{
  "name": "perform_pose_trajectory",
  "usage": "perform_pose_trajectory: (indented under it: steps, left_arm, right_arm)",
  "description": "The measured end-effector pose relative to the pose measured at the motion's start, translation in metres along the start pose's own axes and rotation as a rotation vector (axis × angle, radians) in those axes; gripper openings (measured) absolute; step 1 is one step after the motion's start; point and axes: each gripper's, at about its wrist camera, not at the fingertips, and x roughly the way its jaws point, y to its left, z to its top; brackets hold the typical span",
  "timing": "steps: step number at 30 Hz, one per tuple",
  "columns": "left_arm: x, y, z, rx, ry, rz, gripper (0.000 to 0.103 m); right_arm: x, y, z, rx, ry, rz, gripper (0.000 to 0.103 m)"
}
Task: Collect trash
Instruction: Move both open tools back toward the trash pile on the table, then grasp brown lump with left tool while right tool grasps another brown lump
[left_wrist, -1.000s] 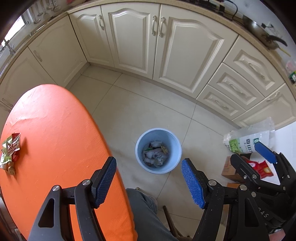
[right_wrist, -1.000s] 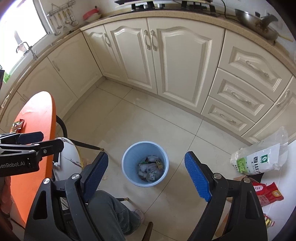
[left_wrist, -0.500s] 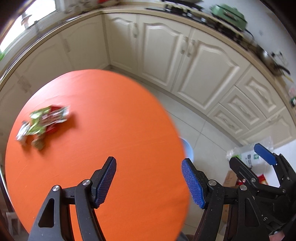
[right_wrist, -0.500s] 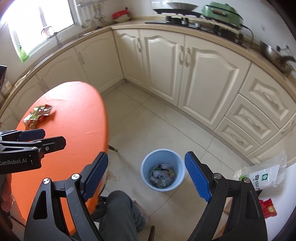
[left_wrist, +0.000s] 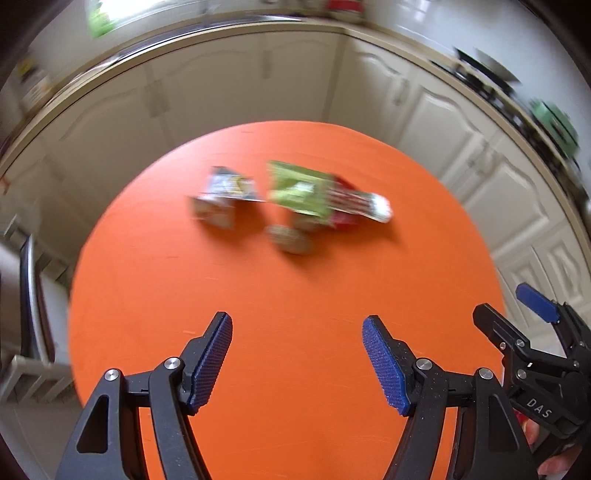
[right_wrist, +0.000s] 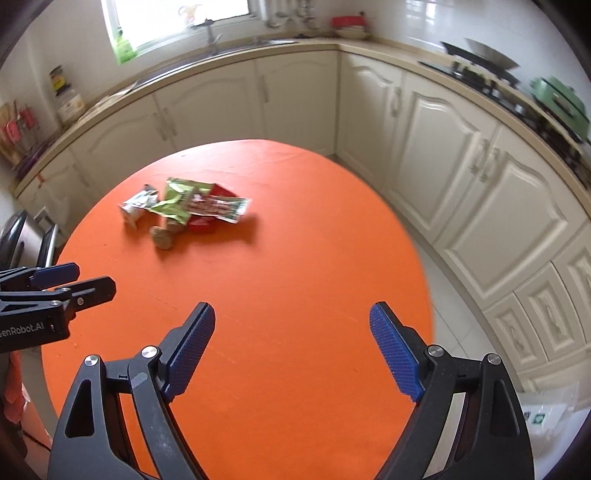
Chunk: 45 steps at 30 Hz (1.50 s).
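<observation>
Orange round tabletop filling the middle of both views. Heap of crumpled snack wrappers, green, red and silver, lying in the upper left of the right wrist view, well apart from the black right gripper with blue pads at the bottom; jaws wide apart, nothing between. Same heap, blurred, above centre in the left wrist view, well beyond the left gripper, also spread and empty.

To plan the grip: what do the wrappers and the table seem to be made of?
Wrappers: probably thin plastic or foil film, glossy, since they lie crumpled with printed, shiny faces. Table: material unclear; a matte orange surface, perhaps a cloth or painted top, with no glare.
</observation>
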Motion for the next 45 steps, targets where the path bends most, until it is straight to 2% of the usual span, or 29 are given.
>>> perform_pose_trajectory:
  steps: [4, 9, 13, 15, 17, 21, 23, 26, 30, 33, 36, 45]
  left_arm:
    - [-0.006, 0.058, 0.007, -0.107, 0.0, 0.012, 0.069]
    - [-0.003, 0.103, 0.02, -0.197, 0.008, 0.035, 0.069]
    - [0.002, 0.126, 0.029, -0.23, 0.02, 0.028, 0.069]
    - [0.007, 0.135, 0.032, -0.239, 0.026, 0.029, 0.069]
    - [0.016, 0.143, 0.042, -0.247, 0.038, 0.026, 0.069]
    - [0.032, 0.15, 0.055, -0.269, 0.053, 0.002, 0.069]
    - [0.034, 0.15, 0.061, -0.269, 0.055, -0.006, 0.069]
    - [0.038, 0.145, 0.067, -0.258, 0.057, -0.01, 0.069]
    - [0.043, 0.131, 0.075, -0.249, 0.056, -0.026, 0.069]
    - [0.048, 0.127, 0.082, -0.243, 0.054, -0.029, 0.069]
    - [0.054, 0.123, 0.083, -0.239, 0.058, -0.031, 0.069]
    - [0.07, 0.118, 0.083, -0.254, 0.086, -0.039, 0.069]
  right_arm:
    - [0.029, 0.033, 0.023, -0.053, 0.036, 0.029, 0.087]
    - [0.069, 0.073, 0.05, -0.1, 0.106, 0.118, 0.087]
    - [0.101, 0.097, 0.065, -0.103, 0.156, 0.164, 0.086]
    - [0.114, 0.105, 0.069, -0.096, 0.183, 0.178, 0.083]
    - [0.126, 0.113, 0.073, -0.103, 0.205, 0.189, 0.073]
    - [0.143, 0.126, 0.076, -0.134, 0.233, 0.176, 0.065]
    - [0.144, 0.132, 0.077, -0.157, 0.223, 0.174, 0.052]
    - [0.143, 0.135, 0.075, -0.188, 0.213, 0.166, 0.039]
    - [0.138, 0.131, 0.069, -0.22, 0.204, 0.188, 0.037]
    - [0.137, 0.122, 0.069, -0.188, 0.219, 0.232, 0.036]
    - [0.137, 0.119, 0.069, -0.213, 0.227, 0.257, 0.039]
    - [0.124, 0.133, 0.041, -0.38, 0.137, 0.179, 0.04]
